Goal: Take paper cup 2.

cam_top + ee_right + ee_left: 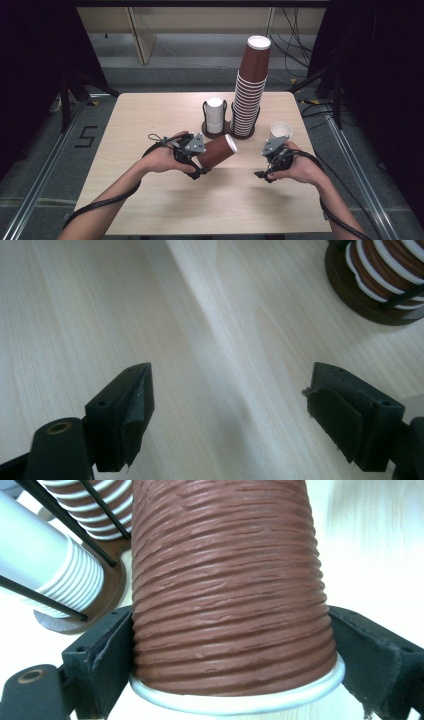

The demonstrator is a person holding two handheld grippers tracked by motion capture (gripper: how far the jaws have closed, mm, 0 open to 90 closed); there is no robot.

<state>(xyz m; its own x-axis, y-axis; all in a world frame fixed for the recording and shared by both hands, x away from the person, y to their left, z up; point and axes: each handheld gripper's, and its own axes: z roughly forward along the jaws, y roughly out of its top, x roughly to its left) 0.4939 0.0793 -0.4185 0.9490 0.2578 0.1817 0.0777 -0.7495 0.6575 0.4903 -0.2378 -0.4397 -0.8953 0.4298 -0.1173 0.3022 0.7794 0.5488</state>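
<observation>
Left tool (200, 159) grips a brown ribbed cup (217, 150) near its rim, both pads pressed to the wall, holding it tilted above the table (150, 200) just in front of the white cup stack (214, 115). Right tool (230, 405) has its jaws apart with only bare table between them. Tall brown cup stack (249, 90) stands in its holder beside the white one, and a white cup (280, 133) sits just beyond the right hand (300, 167).

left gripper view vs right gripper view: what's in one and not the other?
Left gripper view: the left gripper clamped on a brown ribbed paper cup, plus a stack of white cups behind black rods. Right gripper view: the right gripper, jaws apart with nothing between them. Shared: the stack of brown cups on its round base and the light wooden table.
</observation>
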